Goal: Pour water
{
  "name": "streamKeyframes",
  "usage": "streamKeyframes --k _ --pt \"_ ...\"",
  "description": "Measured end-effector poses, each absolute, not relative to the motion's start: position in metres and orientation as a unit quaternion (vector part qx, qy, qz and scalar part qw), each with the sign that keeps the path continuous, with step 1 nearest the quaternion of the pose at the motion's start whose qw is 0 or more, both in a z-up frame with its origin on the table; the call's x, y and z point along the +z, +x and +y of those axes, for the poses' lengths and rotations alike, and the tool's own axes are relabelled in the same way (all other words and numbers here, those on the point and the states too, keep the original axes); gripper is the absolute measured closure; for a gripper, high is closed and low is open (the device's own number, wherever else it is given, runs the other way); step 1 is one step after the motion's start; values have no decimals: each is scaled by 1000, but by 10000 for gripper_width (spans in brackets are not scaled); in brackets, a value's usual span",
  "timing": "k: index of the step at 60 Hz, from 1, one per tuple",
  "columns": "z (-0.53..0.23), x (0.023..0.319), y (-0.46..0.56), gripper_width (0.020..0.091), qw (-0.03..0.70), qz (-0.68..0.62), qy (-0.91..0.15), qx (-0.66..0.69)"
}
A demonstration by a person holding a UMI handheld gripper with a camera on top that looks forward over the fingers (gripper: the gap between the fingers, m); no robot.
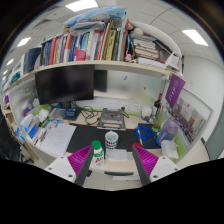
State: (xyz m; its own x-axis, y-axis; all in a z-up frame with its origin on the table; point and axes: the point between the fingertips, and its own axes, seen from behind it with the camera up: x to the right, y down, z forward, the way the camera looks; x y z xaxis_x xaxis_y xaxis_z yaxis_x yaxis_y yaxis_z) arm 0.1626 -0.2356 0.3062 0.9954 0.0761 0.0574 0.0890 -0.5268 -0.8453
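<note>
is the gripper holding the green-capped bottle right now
No, the gripper is open and empty; the green-capped bottle stands on the desk between the fingers, close to the left one, with a clear gap on its right.

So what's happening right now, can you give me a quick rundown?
Gripper open, holding nothing. Small bottle with green label upright on desk, just ahead between the fingers. No clear obstruction in front of it.

Materials on the desk

The monitor (pixel 64 84) screen looks glossy black, the desk (pixel 75 142) pale and smooth, the books (pixel 88 45) paper-spined, the gripper (pixel 113 160) pads matt magenta.
</note>
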Motion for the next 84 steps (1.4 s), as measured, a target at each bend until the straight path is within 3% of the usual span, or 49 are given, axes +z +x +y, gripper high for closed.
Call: streamKeyframes --k 5,6,7,16,26,43,51,54,56,75,80,84 --pt "-227 287 154 307 497 -40 -866 -33" --pt "-230 297 171 308 500 -41 -865 -33" --pt "-223 277 151 309 505 -36 -862 -35" --pt "-207 224 117 308 508 -22 -861 0" --pt "-166 185 101 309 553 -13 -833 13" --pt "-113 99 84 317 568 -4 -823 32" --pt "-97 91 92 334 598 -14 -801 1" --pt "-93 89 94 420 609 -22 -792 -14" --pt "-90 89 92 563 617 -28 -786 -19" --pt "-84 102 80 699 668 -31 -743 29" --pt "-82 100 77 699 653 -42 -756 16" --pt "-80 115 68 699 648 -44 -760 16"
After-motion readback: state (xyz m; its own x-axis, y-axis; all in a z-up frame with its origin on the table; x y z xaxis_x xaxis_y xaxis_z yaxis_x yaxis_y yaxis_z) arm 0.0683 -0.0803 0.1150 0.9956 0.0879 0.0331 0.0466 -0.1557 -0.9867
